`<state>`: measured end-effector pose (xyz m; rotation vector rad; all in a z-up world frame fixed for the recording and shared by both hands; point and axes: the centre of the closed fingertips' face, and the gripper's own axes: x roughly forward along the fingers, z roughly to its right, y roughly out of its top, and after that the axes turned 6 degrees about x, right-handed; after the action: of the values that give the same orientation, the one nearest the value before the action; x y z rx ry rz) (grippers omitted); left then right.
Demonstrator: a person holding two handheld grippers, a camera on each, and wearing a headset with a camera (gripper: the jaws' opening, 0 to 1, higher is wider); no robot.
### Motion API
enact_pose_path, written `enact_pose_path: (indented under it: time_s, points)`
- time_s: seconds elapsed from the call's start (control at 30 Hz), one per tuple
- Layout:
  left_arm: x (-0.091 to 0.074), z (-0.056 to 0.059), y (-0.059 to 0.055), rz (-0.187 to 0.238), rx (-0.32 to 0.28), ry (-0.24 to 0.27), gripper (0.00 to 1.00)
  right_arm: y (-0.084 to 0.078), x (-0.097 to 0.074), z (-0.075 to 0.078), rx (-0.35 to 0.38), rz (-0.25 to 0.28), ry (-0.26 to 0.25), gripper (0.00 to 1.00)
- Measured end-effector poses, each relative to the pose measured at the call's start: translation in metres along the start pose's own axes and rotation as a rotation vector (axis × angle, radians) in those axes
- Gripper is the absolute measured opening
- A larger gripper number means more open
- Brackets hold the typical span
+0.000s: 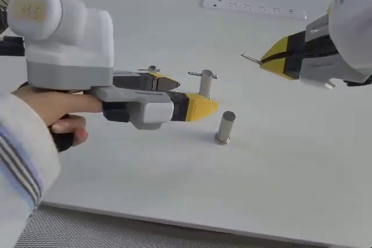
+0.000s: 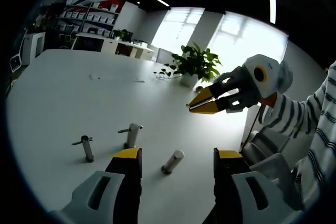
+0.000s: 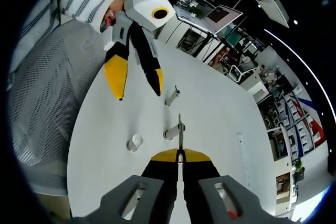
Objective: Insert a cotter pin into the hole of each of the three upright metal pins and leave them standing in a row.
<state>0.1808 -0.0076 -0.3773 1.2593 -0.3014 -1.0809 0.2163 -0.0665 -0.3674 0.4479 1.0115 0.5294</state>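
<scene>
Three metal pins stand on the white table [image 1: 279, 172]. The bare pin [image 1: 225, 127] [image 2: 172, 161] [image 3: 134, 142] is nearest. The middle pin [image 1: 205, 83] [image 2: 131, 135] [image 3: 172, 131] has a cotter pin through its top. So does the far pin [image 1: 152, 69] [image 2: 86, 148] [image 3: 172, 96], which is partly hidden behind my left gripper [image 1: 195, 95] [image 2: 178, 153] [image 3: 137, 82]. That gripper is open and empty, its jaws beside the bare pin. My right gripper [image 1: 263, 60] [image 2: 193, 107] [image 3: 179, 155] hovers above and to the right, shut on a loose cotter pin [image 1: 250, 57] [image 3: 179, 129].
A white power strip [image 1: 253, 9] lies at the far side of the table. The near table edge runs along the bottom, with grey mesh [image 1: 87, 230] below it. A potted plant [image 2: 197, 64] stands at the far table end.
</scene>
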Motion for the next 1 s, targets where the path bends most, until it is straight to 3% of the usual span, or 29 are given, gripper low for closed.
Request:
enact_pose_path:
  time_s: [0.13, 0.43, 0.6, 1.0]
  points:
    - [0.007, 0.004, 0.009, 0.032, -0.01, -0.008, 0.41, 0.006, 0.004, -0.009, -0.018, 0.013, -0.005, 0.0]
    - [0.019, 0.01, 0.018, 0.052, -0.049, -0.035, 0.24, 0.016, 0.008, -0.021, -0.07, 0.022, 0.004, 0.0]
    - [0.022, 0.012, 0.018, 0.049, -0.062, -0.048, 0.13, 0.016, 0.01, -0.026, -0.092, 0.015, 0.014, 0.0]
    - [0.024, 0.013, 0.015, 0.039, -0.082, -0.051, 0.0, 0.024, 0.013, -0.033, -0.097, 0.036, 0.025, 0.0]
